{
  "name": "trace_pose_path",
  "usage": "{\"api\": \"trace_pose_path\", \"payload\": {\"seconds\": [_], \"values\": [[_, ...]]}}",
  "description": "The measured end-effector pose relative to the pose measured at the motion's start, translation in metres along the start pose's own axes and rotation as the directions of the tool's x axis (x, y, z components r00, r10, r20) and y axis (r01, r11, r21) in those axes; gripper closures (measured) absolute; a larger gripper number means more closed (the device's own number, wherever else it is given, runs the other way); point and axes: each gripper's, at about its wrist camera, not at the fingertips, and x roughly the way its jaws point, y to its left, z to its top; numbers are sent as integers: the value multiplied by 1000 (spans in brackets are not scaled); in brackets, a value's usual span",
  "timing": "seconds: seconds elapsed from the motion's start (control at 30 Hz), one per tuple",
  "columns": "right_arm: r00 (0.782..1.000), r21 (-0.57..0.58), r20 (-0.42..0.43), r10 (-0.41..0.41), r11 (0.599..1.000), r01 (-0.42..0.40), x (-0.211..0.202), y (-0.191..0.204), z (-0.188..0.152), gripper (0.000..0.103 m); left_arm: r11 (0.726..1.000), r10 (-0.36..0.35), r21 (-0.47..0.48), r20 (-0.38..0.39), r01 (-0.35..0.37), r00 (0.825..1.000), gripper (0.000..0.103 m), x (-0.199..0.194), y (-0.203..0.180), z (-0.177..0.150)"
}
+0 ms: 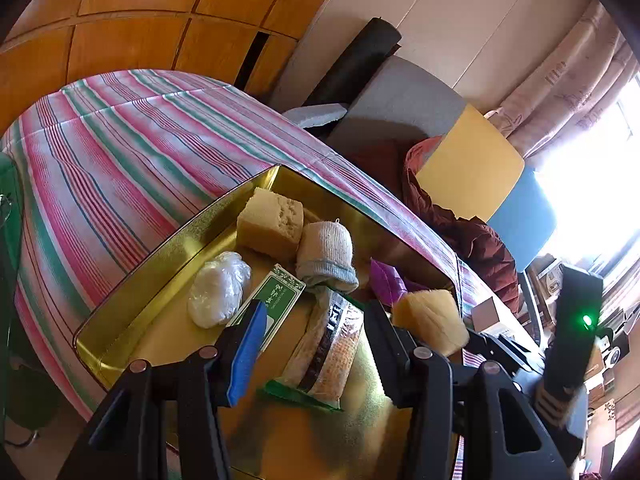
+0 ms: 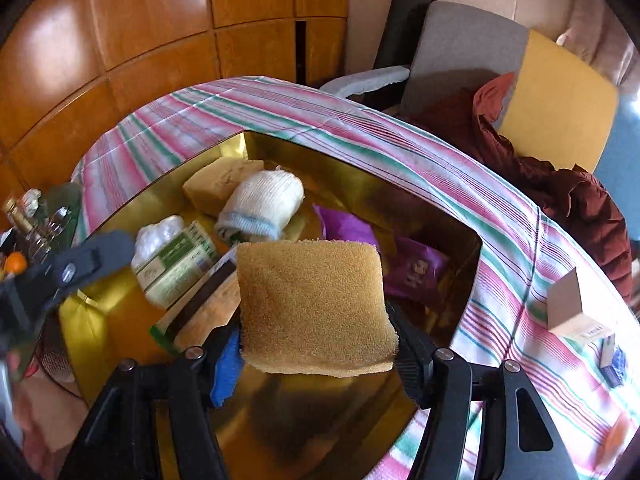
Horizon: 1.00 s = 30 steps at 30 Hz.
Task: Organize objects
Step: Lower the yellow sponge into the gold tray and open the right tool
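A gold tray point(image 1: 132, 280) point(image 2: 352, 184) lies on the striped tablecloth. It holds a yellow sponge block point(image 1: 270, 218) point(image 2: 222, 182), a rolled sock point(image 1: 326, 252) point(image 2: 262, 202), a white plastic-wrapped lump point(image 1: 218, 288) point(image 2: 158, 234), a green box point(image 1: 272, 300) point(image 2: 178, 264), a snack packet point(image 1: 328, 348) and purple wrappers point(image 1: 384, 282) point(image 2: 412, 268). My right gripper point(image 2: 316, 348) is shut on a tan sponge point(image 2: 314, 304) point(image 1: 430, 318) above the tray. My left gripper point(image 1: 316, 344) is open and empty over the snack packet.
The striped tablecloth point(image 1: 120, 148) point(image 2: 520, 240) covers the table. A small cardboard box point(image 2: 568, 308) and a blue item point(image 2: 614, 360) lie at the right. A chair with a dark red garment point(image 2: 560, 184) stands behind. Bottles point(image 2: 28, 220) stand at the left.
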Motion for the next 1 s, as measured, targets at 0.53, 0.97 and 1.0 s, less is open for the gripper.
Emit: {"api": "trace_pose_path", "payload": {"seconds": [0.53,0.97,1.0], "values": [[993,141,112,32,989,-47,-39,-26,-25,21,1000,-1,21,-36,2,999,52,8,-7,-11],[992,216,123,-5,976,-21,-68,-58,-63,21,985,-100,133,-80,110,992,52,9,-37,-28],[993,223,118,-11,975,-16,-68,-62,-66,21,983,-102,142,-86,113,991,52,9,-40,-30]]}}
